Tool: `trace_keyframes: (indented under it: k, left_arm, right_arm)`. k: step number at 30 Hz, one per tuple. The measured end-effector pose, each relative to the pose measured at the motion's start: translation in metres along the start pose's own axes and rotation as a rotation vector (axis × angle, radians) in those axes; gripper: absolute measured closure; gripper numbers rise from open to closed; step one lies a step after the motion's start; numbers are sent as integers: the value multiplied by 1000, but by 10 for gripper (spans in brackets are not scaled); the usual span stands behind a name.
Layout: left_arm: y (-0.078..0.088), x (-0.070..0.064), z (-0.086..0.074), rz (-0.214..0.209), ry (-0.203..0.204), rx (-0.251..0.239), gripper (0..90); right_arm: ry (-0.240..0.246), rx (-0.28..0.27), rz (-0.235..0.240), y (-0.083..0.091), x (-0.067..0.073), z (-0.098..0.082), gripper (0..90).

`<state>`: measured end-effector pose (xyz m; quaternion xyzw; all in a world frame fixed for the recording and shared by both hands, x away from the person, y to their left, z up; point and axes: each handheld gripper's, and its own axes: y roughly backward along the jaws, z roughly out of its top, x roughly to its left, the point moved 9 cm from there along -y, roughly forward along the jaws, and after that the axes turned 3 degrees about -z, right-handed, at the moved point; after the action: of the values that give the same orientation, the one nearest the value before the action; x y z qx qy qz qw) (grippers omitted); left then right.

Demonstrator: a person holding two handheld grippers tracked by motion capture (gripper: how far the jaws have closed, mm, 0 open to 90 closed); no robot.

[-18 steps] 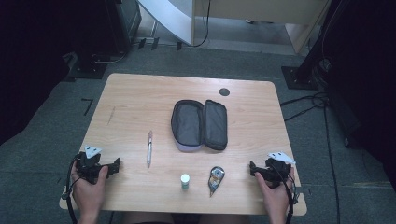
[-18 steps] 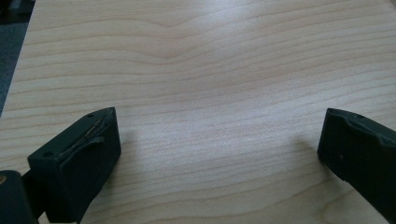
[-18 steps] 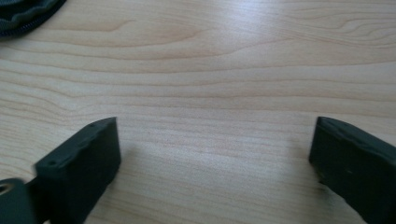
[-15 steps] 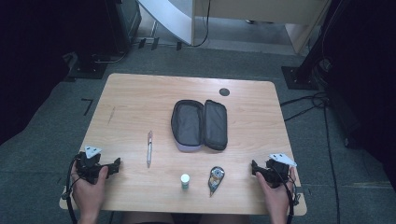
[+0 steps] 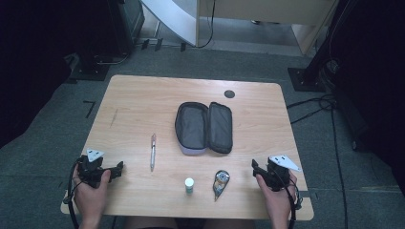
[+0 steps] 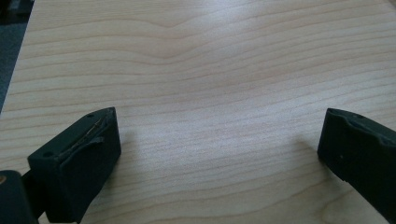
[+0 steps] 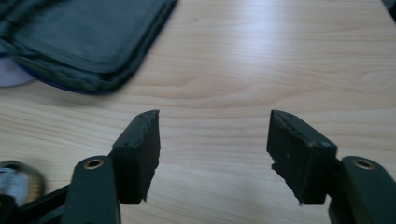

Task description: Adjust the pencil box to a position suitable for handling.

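Tools [image 5: 114, 170] [image 5: 255, 168] agape — nr tape dispenser [image 5: 220, 182]

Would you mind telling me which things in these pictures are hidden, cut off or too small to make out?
- Pencil case, high view: its open inside is dark, so any contents cannot be told; the right gripper view's top edge cuts it off.
- Correction tape: cut off by the left edge in the right gripper view and blurred.
- Small bottle, high view: label too small.
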<state>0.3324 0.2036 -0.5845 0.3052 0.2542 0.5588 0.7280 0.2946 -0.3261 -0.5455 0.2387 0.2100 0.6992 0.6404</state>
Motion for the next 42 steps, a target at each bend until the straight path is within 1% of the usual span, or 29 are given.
trace_keyframes:
  k: [3, 5, 6, 7, 9, 13, 14, 16, 17, 18, 19, 20, 22, 23, 27, 29, 35, 36, 37, 38, 39, 41, 42]
  left_arm:
    - [0, 0, 0, -3, -2, 2, 0]
    - [0, 0, 0, -3, -3, 2, 0]
    - [0, 0, 0, -3, -3, 2, 0]
    - [0, 0, 0, -3, -3, 2, 0]
    - [0, 0, 0, -3, -3, 2, 0]
    - [0, 0, 0, -4, -6, 1, 0]
    - [0, 0, 0, -4, -6, 1, 0]
    - [0, 0, 0, -4, -6, 1, 0]
    - [0, 0, 0, -4, -6, 1, 0]
    - [0, 0, 0, -4, -6, 1, 0]
    - [0, 0, 0, -4, -6, 1, 0]
    - [0, 0, 0, -4, -6, 1, 0]
    - [0, 0, 0, -4, -6, 1, 0]
    - [0, -1, 0, -4, -6, 1, 0]
    - [-1, -1, 1, -5, -8, 1, 0]
    - [-1, -1, 1, -6, -8, 2, 0]
    - [-1, -1, 1, -5, -8, 2, 0]
    - [-1, -1, 1, -5, -8, 1, 0]
    - [-1, -1, 1, -5, -8, 1, 0]
    - [-1, -1, 1, -5, -8, 2, 0]
    - [-1, -1, 1, -5, -8, 1, 0]
    - [-1, -1, 1, -5, -8, 1, 0]
    - [-1, -1, 1, -5, -8, 1, 0]
  right_arm:
    - [15, -12, 31, 4, 12, 8, 412]
    - [10, -26, 65, 7, 26, 18, 450]
    - [10, -26, 65, 7, 26, 18, 450]
    - [9, -37, 77, 8, 32, 24, 472]
    - [12, -41, 81, 8, 34, 26, 486]
    - [11, -42, 103, 9, 47, 35, 551]
    - [21, -40, 109, 8, 52, 38, 580]
    - [22, -39, 114, 8, 55, 39, 593]
    - [31, -32, 118, 7, 61, 41, 611]
    - [31, -32, 118, 7, 61, 41, 611]
    - [47, -33, 121, 5, 66, 43, 629]
    - [47, -33, 121, 5, 66, 43, 629]
    - [58, -31, 129, 4, 72, 46, 634]
    - [59, -31, 140, 3, 76, 48, 643]
    - [71, -26, 159, 0, 89, 53, 682]
    - [73, -26, 162, -2, 93, 55, 683]
    - [99, -18, 202, -9, 111, 59, 686]
    - [106, -16, 210, -11, 116, 60, 690]
    - [106, -16, 210, -11, 116, 60, 690]
    - [111, -7, 219, -15, 121, 60, 700]
    - [111, -7, 219, -15, 121, 60, 700]
    - [112, -2, 227, -20, 128, 62, 711]
    - [112, -2, 227, -20, 128, 62, 711]
